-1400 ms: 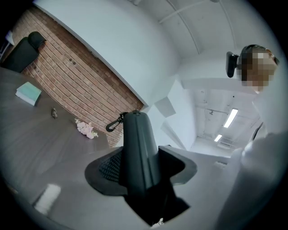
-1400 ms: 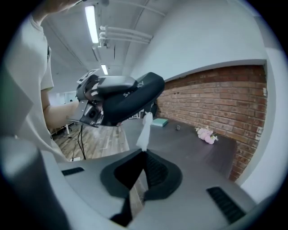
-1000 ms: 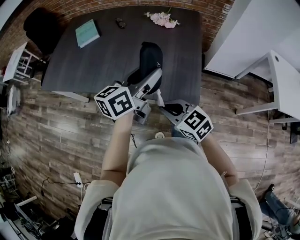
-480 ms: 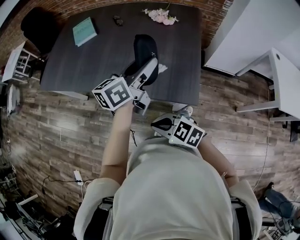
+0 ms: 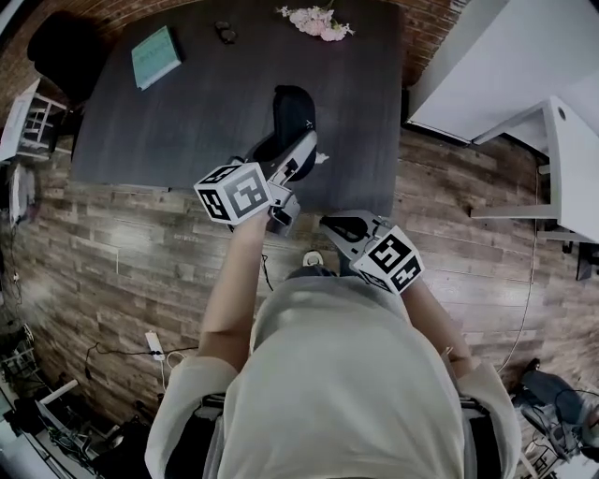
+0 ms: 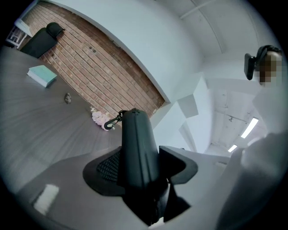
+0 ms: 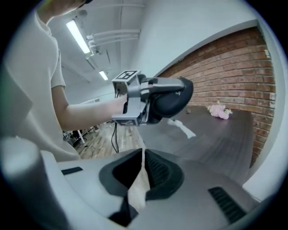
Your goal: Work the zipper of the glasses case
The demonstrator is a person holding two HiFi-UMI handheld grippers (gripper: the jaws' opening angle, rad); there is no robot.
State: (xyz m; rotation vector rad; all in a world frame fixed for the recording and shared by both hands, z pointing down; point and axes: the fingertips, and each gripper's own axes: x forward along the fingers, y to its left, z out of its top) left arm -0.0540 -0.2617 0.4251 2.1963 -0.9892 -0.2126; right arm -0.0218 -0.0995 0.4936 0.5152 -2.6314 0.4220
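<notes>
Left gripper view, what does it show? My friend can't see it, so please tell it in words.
A dark glasses case stands clamped between the jaws of the left gripper, a small clip at its far end. Behind it lie a dark table with a teal book and pink flowers, and a brick wall.

A dark grey table [image 5: 206,103] stands on a floor of wooden planks [image 5: 122,253]. On the table lie a teal book [image 5: 154,56] near the far left corner, a small dark object [image 5: 226,33], a bunch of pink flowers [image 5: 315,21] at the far edge, and a white scrap [image 7: 183,129].
</notes>
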